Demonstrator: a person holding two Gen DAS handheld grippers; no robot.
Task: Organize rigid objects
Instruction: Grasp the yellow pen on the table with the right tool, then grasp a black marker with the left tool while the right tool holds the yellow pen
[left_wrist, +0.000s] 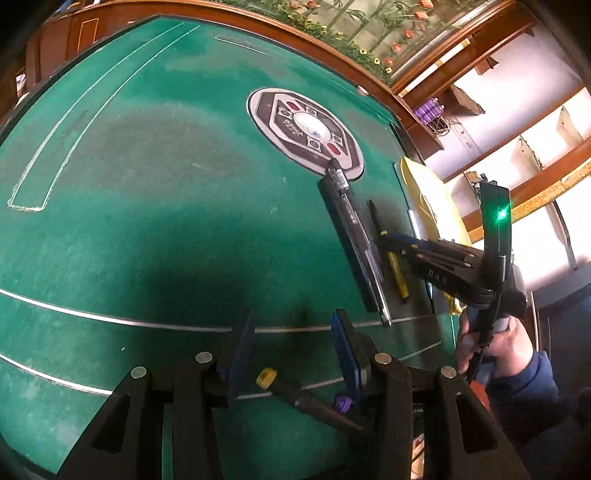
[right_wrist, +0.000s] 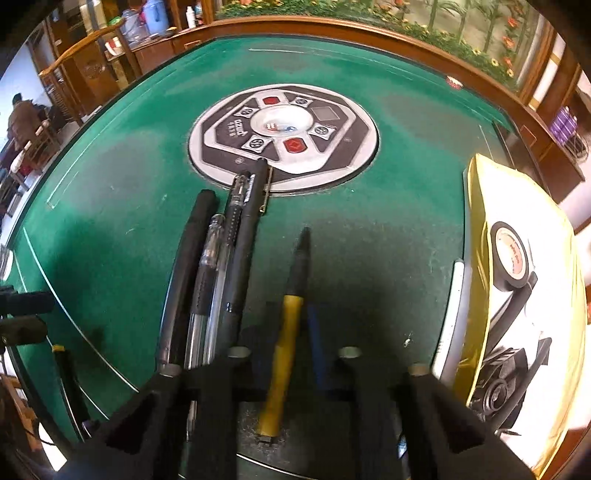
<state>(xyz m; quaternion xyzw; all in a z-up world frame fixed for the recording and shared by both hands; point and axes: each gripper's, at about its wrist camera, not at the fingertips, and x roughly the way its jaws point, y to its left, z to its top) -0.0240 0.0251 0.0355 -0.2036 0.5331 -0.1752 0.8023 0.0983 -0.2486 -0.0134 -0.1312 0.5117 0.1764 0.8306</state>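
**Right gripper pinches the yellow pen beside the row of pens**

The right gripper (left_wrist: 386, 236) reaches down to the green felt table (left_wrist: 147, 184); its blue fingers (right_wrist: 317, 350) are pressed together on the yellow-and-black pen (right_wrist: 286, 332), which lies on the felt with its dark tip pointing toward the round control panel (right_wrist: 282, 140) at the table's centre; a hand (left_wrist: 495, 343) in a blue sleeve (left_wrist: 532, 384) holds the tool from the right.

Just to the left of that pen lies a row of black and clear pens (right_wrist: 218, 266), side by side and touching, their far ends reaching the panel's rim; the yellow pen stands near the row but apart from it.

The left gripper (left_wrist: 291, 350) hovers over the near part of the table with its blue pads (left_wrist: 347, 354) spread and nothing between them; below it on the felt lies a dark marker with a yellow cap (left_wrist: 295, 395), and a small purple cap (left_wrist: 341, 403) shows just beside its barrel.

At the table's right edge sits a gold-walled box (right_wrist: 476, 221) holding a roll of black tape (right_wrist: 511, 260) and a tangle of black items; a white flat object (right_wrist: 452, 317) lies against the box's left wall.
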